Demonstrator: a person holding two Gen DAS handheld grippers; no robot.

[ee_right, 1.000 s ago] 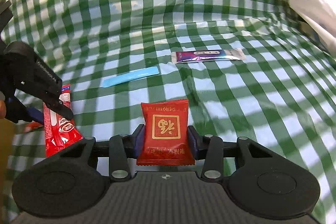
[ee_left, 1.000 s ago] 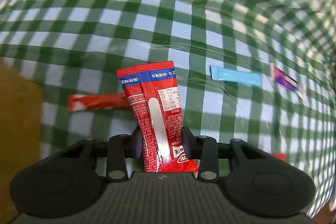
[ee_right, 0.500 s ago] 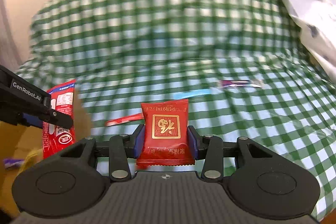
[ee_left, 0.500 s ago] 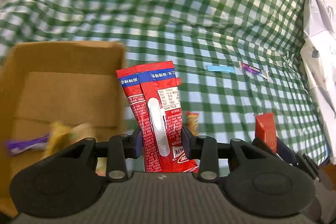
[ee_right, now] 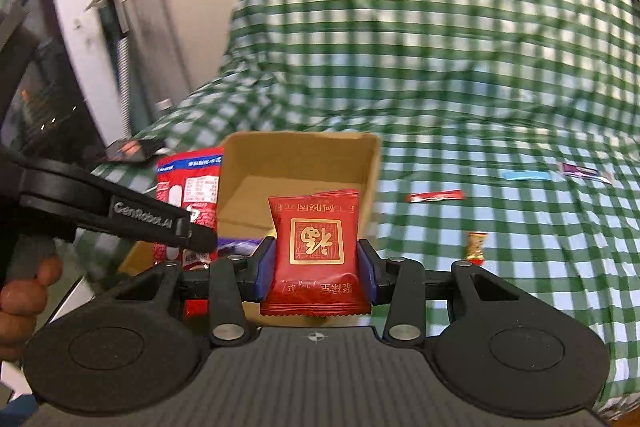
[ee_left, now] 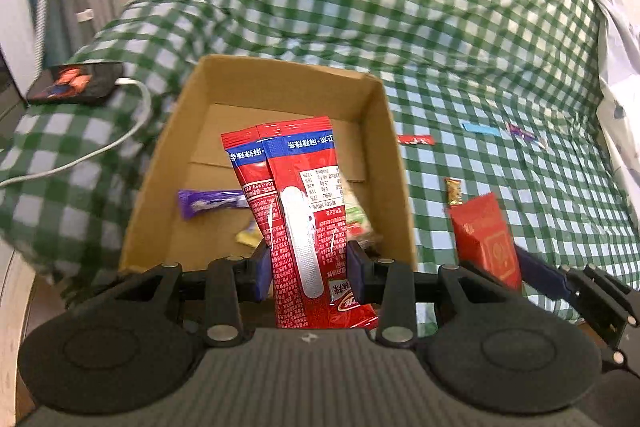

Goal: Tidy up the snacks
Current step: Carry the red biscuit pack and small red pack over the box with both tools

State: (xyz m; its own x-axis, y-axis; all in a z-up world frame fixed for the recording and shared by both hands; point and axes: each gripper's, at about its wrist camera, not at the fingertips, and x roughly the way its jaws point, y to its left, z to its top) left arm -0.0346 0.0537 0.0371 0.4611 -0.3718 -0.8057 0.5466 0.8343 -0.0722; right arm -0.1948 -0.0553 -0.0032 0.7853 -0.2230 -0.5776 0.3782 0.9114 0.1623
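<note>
- Cardboard box now fills the centre of the left wrist view; a second ago that view held only checked cloth and loose snacks.
- Left gripper pinches two red stick packs, upright, lower centre of frame, in front of the open box. Same grip as in both earlier frames.
- Right gripper pinches a red square packet, lower centre of right view, box mouth just behind it. Grip unchanged too.
- Right view, left edge: the left gripper's finger crosses the frame with its stick packs at the box's left wall; a hand shows at lower left.
- Left view, lower right: the red square packet shows beside the box's right wall.
- Both views have swung from looking down at the cloth to facing the box and the wall behind; half a second ago the box sat only at the left edge, blurred.
- Meaning, as I judge it: pick-up is done, both loads are at the box, drop-off is the step in hand.
- Already in the box: purple bar, yellow piece, something greenish partly hidden behind the packs.
- Left on the cloth, right half of the left view: red stick, blue stick, purple packet, small gold candy. Task is partway.
- Phone with white cable at upper left, not part of the job.
</note>
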